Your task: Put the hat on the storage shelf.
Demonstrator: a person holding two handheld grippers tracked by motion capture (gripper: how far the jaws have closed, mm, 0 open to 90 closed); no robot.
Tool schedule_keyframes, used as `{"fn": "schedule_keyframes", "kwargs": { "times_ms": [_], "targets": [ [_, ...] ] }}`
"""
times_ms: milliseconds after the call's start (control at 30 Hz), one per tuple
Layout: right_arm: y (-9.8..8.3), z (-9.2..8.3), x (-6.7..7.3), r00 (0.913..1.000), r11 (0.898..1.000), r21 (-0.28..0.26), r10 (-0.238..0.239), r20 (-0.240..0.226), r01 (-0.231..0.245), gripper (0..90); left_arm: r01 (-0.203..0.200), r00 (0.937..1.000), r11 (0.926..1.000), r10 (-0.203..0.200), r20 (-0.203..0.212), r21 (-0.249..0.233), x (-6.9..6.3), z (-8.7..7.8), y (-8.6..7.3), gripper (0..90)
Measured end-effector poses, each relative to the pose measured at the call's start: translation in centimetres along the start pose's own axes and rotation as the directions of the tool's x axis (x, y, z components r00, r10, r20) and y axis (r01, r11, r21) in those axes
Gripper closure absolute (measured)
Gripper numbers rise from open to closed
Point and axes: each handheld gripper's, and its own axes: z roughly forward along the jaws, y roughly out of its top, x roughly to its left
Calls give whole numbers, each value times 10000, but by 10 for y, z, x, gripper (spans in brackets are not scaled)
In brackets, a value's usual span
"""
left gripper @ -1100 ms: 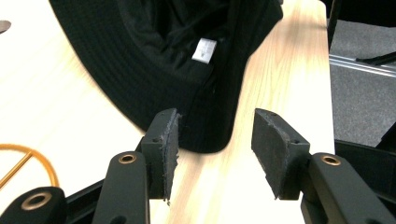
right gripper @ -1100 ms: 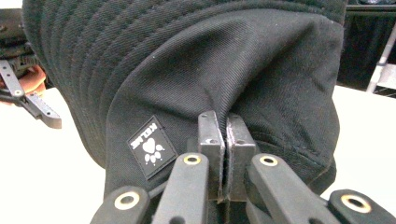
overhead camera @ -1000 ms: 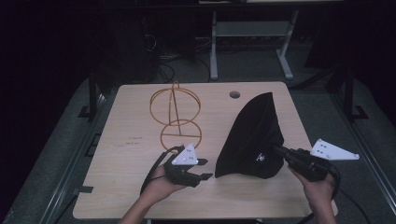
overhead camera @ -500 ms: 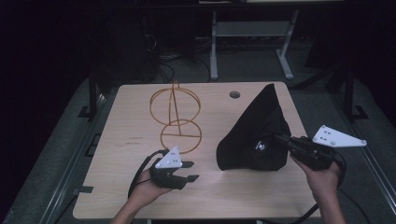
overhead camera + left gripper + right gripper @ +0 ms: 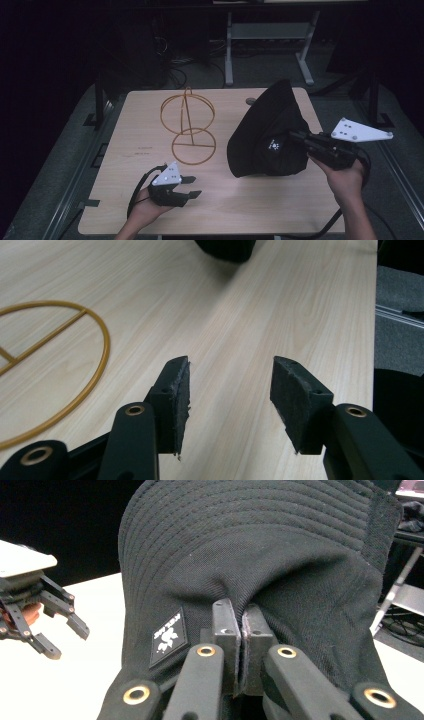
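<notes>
A black bucket hat (image 5: pixel 272 127) with a small white logo patch hangs lifted above the right side of the table. My right gripper (image 5: pixel 296 136) is shut on a fold of its fabric; the right gripper view has the black bucket hat (image 5: pixel 260 555) bunched around the closed jaws of my right gripper (image 5: pixel 242 617). A gold wire hat stand (image 5: pixel 187 127) sits at the table's middle, a ring base under a round frame. Near the front left edge my left gripper (image 5: pixel 192 186) is open with nothing between its pads; in its own view my left gripper (image 5: pixel 230 375) hovers over bare wood beside the gold wire hat stand (image 5: pixel 75 375).
The light wooden table (image 5: pixel 150 170) has a cable hole (image 5: pixel 249 101) near its far edge. Dark floor, cables and a metal frame (image 5: pixel 265 35) lie beyond the table. The other hand's gripper (image 5: pixel 45 615) appears at the left of the right gripper view.
The right gripper has carried the hat slightly rightward and up. The left gripper has drawn back toward the front left edge, away from the hat.
</notes>
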Motion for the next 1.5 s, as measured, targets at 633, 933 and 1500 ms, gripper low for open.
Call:
{"fn": "schedule_keyframes", "kwargs": {
  "times_ms": [633, 933, 1500],
  "targets": [
    [54, 22, 5, 9982, 9997, -126, -225, -565, 218, 876, -146, 9999, 9998, 147, -44, 111, -3, 4, -14, 446],
    [73, 40, 9, 9961, 9994, -180, -324, -820, 310, 876, -35, 10000, 10000, 35, -58, 38, 0, 2, -16, 441],
    [103, 69, 12, 9912, 9991, -293, -332, -1280, 296, 875, 30, 9997, 9999, -33, 230, 131, -1, 5, -19, 440]
  ]
}}
